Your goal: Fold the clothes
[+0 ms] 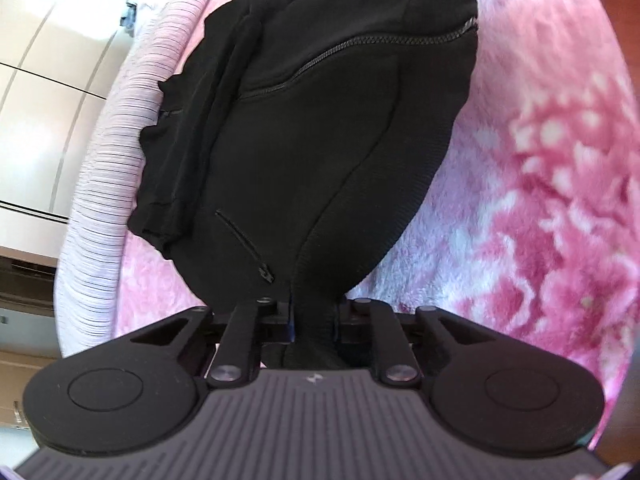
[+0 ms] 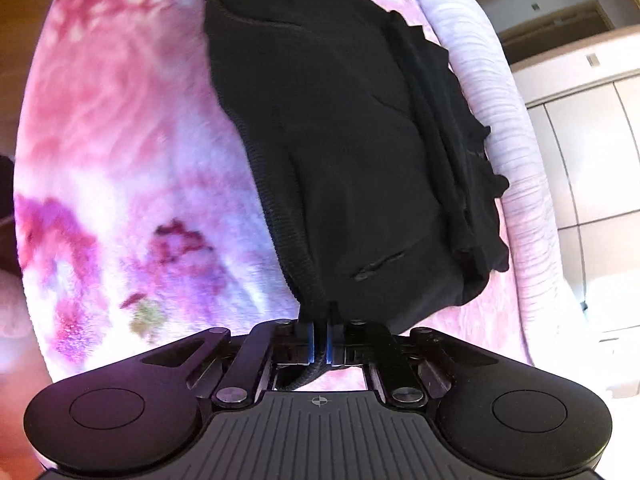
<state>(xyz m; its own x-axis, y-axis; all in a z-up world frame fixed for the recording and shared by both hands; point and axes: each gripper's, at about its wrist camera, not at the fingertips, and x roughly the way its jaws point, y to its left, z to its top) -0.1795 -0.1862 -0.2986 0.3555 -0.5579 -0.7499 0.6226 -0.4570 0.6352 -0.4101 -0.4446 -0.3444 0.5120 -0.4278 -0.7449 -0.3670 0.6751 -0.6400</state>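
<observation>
A black zip-up jacket (image 1: pixel 320 128) lies on a pink flowered blanket (image 1: pixel 540 160), its zipper running across it and a small zipped pocket near me. My left gripper (image 1: pixel 314 316) is shut on the jacket's ribbed hem, which bunches between the fingers. In the right wrist view the same jacket (image 2: pixel 352 152) stretches away from me over the blanket (image 2: pixel 120 160). My right gripper (image 2: pixel 320 336) is shut on the hem's ribbed edge, and the fabric pokes back through the fingers.
A striped white and pink sheet edge (image 1: pixel 108 184) borders the blanket; it also shows in the right wrist view (image 2: pixel 516 184). White cabinet doors (image 1: pixel 36 80) stand beyond the bed, also seen in the right wrist view (image 2: pixel 588 168).
</observation>
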